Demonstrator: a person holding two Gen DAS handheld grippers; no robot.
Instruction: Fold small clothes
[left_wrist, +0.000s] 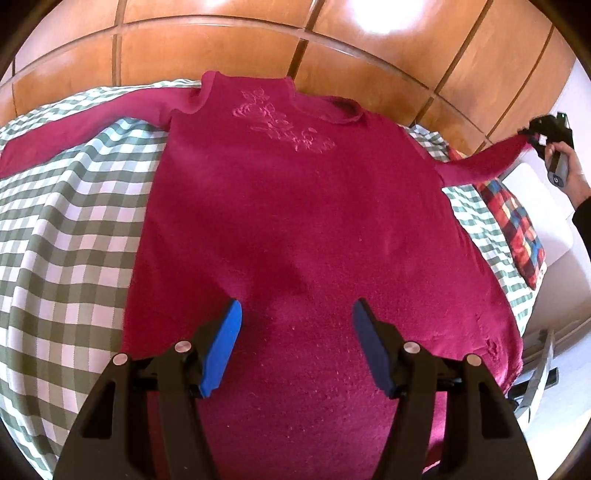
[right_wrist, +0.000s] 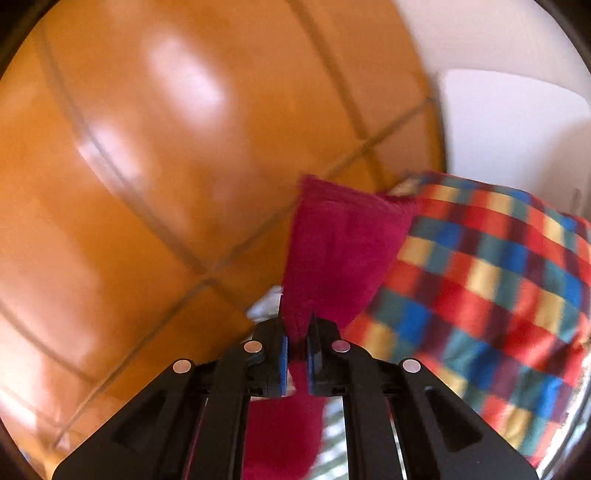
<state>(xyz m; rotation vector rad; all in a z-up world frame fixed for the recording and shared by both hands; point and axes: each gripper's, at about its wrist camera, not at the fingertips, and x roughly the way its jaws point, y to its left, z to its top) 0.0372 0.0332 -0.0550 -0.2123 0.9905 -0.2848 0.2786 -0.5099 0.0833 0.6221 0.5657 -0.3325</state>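
A magenta long-sleeved sweater (left_wrist: 295, 206) with an embroidered chest lies face up on a green-and-white checked cloth (left_wrist: 70, 229). Its one sleeve lies flat at the far left. My left gripper (left_wrist: 295, 325) is open and empty, hovering over the sweater's lower body. My right gripper (right_wrist: 297, 332) is shut on the cuff of the other sleeve (right_wrist: 332, 243) and holds it lifted off the cloth; it shows at the far right of the left wrist view (left_wrist: 535, 134), with the sleeve (left_wrist: 487, 162) stretched out to it.
A multicoloured plaid pillow (right_wrist: 487, 295) lies by the held sleeve, also at the right in the left wrist view (left_wrist: 517, 229). A wooden panelled wall (left_wrist: 332, 48) runs behind. White furniture (left_wrist: 543, 206) stands to the right.
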